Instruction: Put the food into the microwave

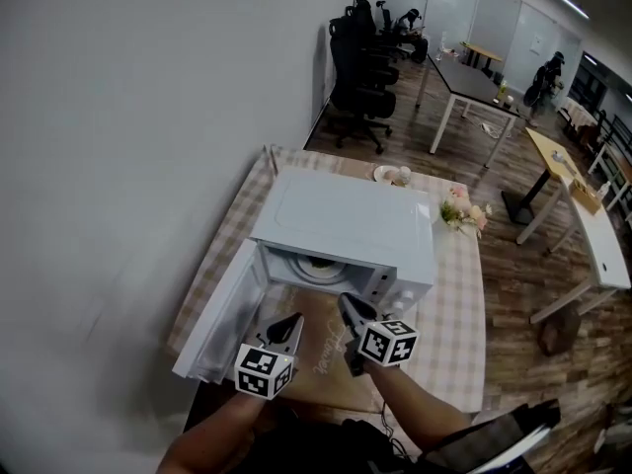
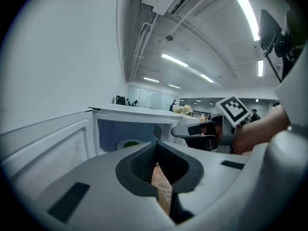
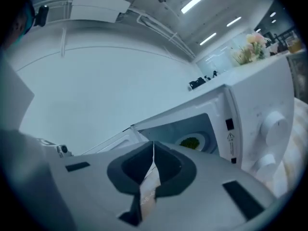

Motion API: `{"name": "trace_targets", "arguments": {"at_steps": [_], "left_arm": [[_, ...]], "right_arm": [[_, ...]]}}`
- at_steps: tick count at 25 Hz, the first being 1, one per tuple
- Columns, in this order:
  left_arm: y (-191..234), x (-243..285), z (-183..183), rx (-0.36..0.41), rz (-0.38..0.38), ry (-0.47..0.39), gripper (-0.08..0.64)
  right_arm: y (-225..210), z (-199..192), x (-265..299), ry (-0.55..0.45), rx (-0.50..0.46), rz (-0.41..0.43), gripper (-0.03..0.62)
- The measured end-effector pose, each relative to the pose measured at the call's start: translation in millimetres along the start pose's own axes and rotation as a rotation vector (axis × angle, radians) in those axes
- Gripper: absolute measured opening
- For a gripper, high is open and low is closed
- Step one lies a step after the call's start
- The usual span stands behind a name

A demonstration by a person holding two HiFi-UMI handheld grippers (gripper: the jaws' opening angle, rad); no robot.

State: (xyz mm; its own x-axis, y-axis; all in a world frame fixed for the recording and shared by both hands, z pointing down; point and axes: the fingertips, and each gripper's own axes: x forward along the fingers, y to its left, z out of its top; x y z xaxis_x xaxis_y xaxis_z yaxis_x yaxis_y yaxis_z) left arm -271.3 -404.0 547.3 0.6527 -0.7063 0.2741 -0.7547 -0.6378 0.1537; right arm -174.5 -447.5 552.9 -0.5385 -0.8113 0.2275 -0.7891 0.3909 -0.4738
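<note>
On the checkered table (image 1: 456,294) in my head view, the white microwave (image 1: 341,215) takes up the middle, and its door (image 1: 219,316) hangs wide open out toward 8 o'clock. A brown mat (image 1: 318,352) lies right in front of it, at 6 o'clock. Flowers (image 1: 462,213) stand at 3 o'clock of the microwave.

I've got both grippers over that mat, pointing into the cavity. The left gripper (image 1: 293,320) is at about 7 o'clock of the opening and the right gripper (image 1: 346,302) is just beside it at 5 o'clock. Both have their jaws pressed together with nothing gripped, just a bit of mat showing below the pads.

The plate (image 3: 204,138) sits inside the cavity, with the green food (image 3: 191,142) on the middle of it. There's a small dish (image 1: 392,175) at 1 o'clock behind the microwave.
</note>
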Motion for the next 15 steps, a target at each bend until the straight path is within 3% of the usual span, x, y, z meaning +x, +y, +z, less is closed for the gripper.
{"name": "trace_targets", "arguments": {"at_steps": [3,9,15], "left_arm": [[-11.2,-7.4,5.0,0.002,0.019,-0.019,0.008],[-35.0,-26.3,16.7,0.044,0.052,-0.047,0.008],[-47.4,-52.0,33.9,0.002,0.115,-0.097,0.008]], "right_arm": [[15.8,7.6,-15.6,0.012,-0.096,0.046,0.015],[36.1,23.5,-49.4,0.0,-0.138,0.12,0.012],[57.8,35.5,-79.5,-0.015,-0.282,0.16,0.011]]}}
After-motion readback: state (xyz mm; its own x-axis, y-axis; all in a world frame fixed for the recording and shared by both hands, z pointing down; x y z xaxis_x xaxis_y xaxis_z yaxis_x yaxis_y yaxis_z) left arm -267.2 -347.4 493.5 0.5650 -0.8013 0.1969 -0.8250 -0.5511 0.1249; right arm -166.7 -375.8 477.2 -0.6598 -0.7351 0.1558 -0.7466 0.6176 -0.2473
